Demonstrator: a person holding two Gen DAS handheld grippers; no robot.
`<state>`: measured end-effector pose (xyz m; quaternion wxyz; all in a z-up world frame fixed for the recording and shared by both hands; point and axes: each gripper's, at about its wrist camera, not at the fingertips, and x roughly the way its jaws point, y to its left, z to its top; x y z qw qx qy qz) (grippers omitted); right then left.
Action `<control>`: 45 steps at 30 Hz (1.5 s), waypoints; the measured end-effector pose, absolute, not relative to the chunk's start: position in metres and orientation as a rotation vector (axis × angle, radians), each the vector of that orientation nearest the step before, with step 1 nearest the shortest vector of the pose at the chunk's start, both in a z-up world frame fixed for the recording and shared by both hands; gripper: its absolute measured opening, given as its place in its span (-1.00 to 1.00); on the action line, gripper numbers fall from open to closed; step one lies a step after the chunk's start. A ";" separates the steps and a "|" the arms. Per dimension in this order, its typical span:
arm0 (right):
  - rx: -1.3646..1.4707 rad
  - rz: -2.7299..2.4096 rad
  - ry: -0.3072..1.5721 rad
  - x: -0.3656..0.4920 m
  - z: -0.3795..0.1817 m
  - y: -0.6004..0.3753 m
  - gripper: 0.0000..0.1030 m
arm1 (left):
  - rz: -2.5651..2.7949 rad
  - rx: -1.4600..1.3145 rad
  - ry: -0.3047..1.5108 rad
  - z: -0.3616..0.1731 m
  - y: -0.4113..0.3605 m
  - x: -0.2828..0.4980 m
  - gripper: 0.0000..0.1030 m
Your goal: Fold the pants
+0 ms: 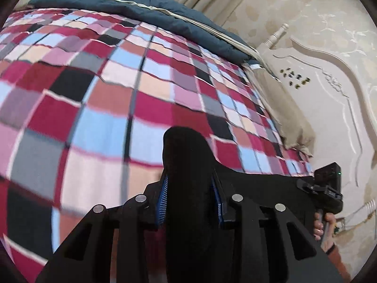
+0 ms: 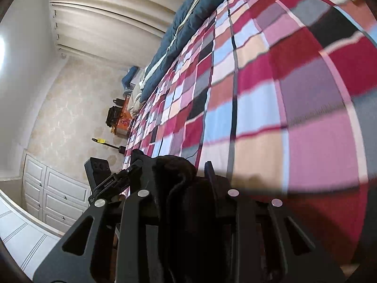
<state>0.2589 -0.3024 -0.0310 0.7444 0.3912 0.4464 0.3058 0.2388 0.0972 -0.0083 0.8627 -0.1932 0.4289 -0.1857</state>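
Checkered bed cover (image 1: pixel 99 99) fills both views. Above it, the left gripper (image 1: pixel 190 188) and right gripper (image 2: pixel 181 184) each have fingers closed tight on a bunch of black pants (image 1: pixel 186 155).

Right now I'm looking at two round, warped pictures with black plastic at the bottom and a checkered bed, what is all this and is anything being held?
There is no robot here. A person carries a hand-held grasping tool in each hand, and each tool has a wide-angle camera looking forward along its two fingers, hence the round, bent pictures. One picture comes from the left tool, the other from the right tool. The surface is a bed covered with a checkered blanket in red, pink, blue and grey, with a dark blue duvet along its far edge. Each tool pinches a bunch of black cloth, most likely the pants to be folded. In the left picture you can also see the person's other hand gripping the right tool's handle.
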 end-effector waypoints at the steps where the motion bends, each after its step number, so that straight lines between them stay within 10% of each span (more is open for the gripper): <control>1: 0.861 0.666 0.982 0.265 -0.034 -0.301 -0.47 | -0.368 -0.400 0.901 -0.010 0.100 0.247 -0.37; 34: 0.954 0.666 0.998 0.274 -0.079 -0.312 -0.44 | -0.357 -0.431 0.895 -0.044 0.111 0.267 -0.10; 45: 0.918 0.597 0.989 0.219 -0.048 -0.334 0.47 | -0.451 -0.548 0.937 -0.036 0.130 0.215 0.57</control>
